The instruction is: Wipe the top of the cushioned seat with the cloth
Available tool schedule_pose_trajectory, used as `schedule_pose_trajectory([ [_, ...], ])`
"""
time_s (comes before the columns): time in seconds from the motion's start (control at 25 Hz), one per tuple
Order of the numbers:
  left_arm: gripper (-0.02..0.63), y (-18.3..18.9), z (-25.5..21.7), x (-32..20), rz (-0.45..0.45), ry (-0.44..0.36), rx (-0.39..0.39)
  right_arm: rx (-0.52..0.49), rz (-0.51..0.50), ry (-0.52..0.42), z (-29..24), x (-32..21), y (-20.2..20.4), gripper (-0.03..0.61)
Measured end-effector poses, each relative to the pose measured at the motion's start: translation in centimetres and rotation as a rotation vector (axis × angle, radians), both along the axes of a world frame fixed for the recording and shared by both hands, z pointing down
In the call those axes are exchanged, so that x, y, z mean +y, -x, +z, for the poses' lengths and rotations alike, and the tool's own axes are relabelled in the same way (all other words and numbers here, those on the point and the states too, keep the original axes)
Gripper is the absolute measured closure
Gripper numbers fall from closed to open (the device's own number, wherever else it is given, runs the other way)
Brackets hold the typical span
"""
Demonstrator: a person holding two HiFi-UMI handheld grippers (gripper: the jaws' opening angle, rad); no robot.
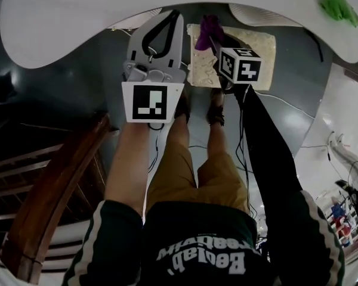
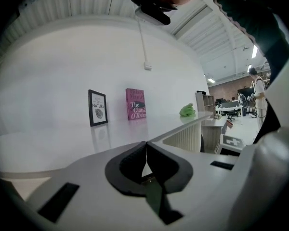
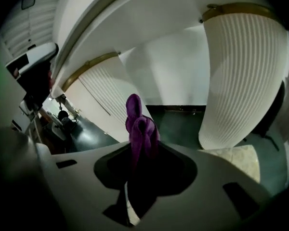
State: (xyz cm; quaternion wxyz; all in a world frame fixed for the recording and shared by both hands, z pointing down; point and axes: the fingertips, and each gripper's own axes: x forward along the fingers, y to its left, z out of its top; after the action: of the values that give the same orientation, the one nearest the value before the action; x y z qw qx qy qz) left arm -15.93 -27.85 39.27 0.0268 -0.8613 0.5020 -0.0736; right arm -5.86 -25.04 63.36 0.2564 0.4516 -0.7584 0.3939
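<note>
The right hand-held gripper (image 1: 213,40), clamped on the purple cloth (image 1: 206,31), hangs over the left part of the cream cushioned seat (image 1: 258,45), nearer than the left hand-held gripper (image 1: 167,24), whose jaws are together and empty.

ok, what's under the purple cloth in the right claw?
In the head view the cream seat cushion lies below the cloth, which is pinched in the right claw. Cloth and claw cover part of the cushion's top, and it is unclear whether the cloth touches it.
</note>
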Motion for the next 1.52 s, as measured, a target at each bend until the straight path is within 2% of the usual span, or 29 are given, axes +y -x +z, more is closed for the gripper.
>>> schedule_pose_trajectory([
  [0.08,0.597,0.0,0.8,-0.2,0.014,0.006,-0.011,0.047,-0.040,0.034,1.8,0.0,0.4,0.482],
  [0.2,0.597,0.0,1.8,-0.1,0.028,0.027,-0.022,0.104,-0.044,0.084,3.2,-0.5,0.4,0.482],
  [0.4,0.597,0.5,2.5,-0.4,0.031,0.037,-0.043,0.121,-0.042,0.178,5.3,-1.1,1.4,0.482],
  [0.56,0.597,0.5,3.4,-0.2,0.031,0.052,-0.054,0.179,-0.065,0.245,7.5,-1.7,1.8,0.480],
  [0.8,0.597,0.6,3.8,-0.2,0.016,0.074,-0.064,0.231,-0.090,0.293,7.7,-1.8,1.8,0.480],
  [1.0,0.597,-0.6,3.2,-0.6,0.017,0.052,-0.070,0.241,-0.094,0.308,7.5,-1.6,0.1,0.480],
  [1.24,0.597,-3.5,3.3,-0.6,0.030,0.055,-0.067,0.262,-0.082,0.331,7.9,-1.1,-5.0,0.482],
  [1.52,0.597,-8.4,3.1,-0.6,0.042,0.063,-0.031,0.320,-0.053,0.346,8.2,-0.7,-15.0,0.482],
])
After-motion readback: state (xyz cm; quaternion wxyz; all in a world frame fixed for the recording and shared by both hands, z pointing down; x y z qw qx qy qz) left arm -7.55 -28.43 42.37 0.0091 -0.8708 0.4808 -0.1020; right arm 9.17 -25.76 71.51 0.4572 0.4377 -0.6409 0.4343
